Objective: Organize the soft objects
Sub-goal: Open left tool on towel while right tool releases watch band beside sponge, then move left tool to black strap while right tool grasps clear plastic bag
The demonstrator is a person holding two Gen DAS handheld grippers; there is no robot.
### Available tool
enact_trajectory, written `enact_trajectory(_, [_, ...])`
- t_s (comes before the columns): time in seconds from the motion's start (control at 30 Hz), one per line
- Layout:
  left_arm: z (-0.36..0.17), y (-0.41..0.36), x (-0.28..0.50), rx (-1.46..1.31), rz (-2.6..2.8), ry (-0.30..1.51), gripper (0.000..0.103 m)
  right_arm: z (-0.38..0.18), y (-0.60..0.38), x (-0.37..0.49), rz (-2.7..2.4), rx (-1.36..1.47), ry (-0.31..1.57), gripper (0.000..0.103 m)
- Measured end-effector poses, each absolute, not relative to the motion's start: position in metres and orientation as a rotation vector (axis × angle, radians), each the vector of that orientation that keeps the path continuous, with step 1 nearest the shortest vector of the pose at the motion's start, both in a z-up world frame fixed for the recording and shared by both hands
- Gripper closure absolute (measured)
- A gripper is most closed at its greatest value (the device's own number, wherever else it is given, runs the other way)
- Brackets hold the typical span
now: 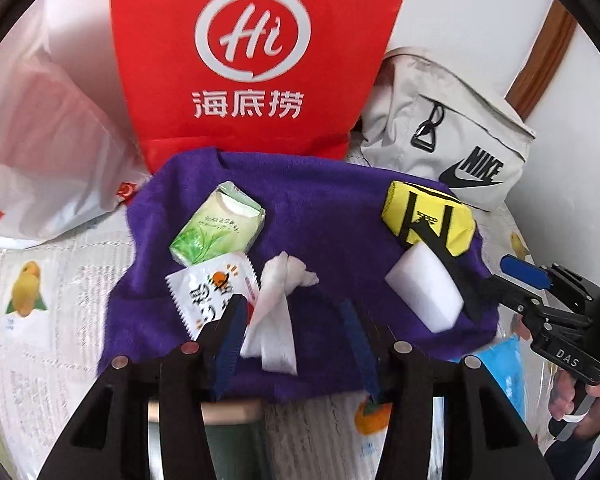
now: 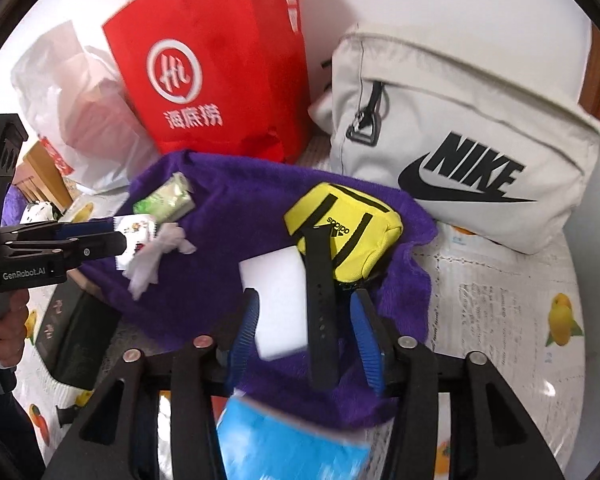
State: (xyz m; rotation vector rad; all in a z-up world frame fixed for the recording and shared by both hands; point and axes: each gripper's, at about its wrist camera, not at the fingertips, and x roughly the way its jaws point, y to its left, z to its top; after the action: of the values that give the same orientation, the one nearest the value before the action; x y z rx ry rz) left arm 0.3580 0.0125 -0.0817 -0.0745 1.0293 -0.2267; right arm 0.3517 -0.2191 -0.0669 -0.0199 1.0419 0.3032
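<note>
- Leftmost, a white plastic bag (image 1: 40, 160) slumps on the counter (image 1: 60, 320), beside a red paper bag (image 1: 252, 60) standing at the far side.
- Nearer, the purple towel (image 1: 320, 208) lies spread, carrying a green tissue pack (image 1: 216, 224), a snack sachet (image 1: 212, 292) and a knotted white tissue (image 1: 276, 300).
- Left tongs (image 1: 296, 324) stand open above the towel, gripping nothing.
- Right of these, a white sponge (image 2: 276, 304) touches a black strap (image 2: 320, 312) and yellow pouch (image 2: 344, 232).
- Right tongs (image 2: 308, 324) are open around sponge and strap, pads apart from both.
- Far right stands a beige backpack (image 2: 460, 120).
</note>
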Motion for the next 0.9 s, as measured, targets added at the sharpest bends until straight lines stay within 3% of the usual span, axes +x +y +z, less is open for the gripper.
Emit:
enact_trajectory(0.57, [-0.044, 0.035, 0.233, -0.049, -0.167, 0.962, 0.055, -0.014, -0.210, 0.223, 0.358, -0.018, 0.957, 0.052])
enact_trajectory(0.9, [-0.056, 0.040, 0.174, -0.076, -0.153, 0.962, 0.054, -0.025, -0.200, 0.139, 0.428, -0.033, 0.985, 0.040])
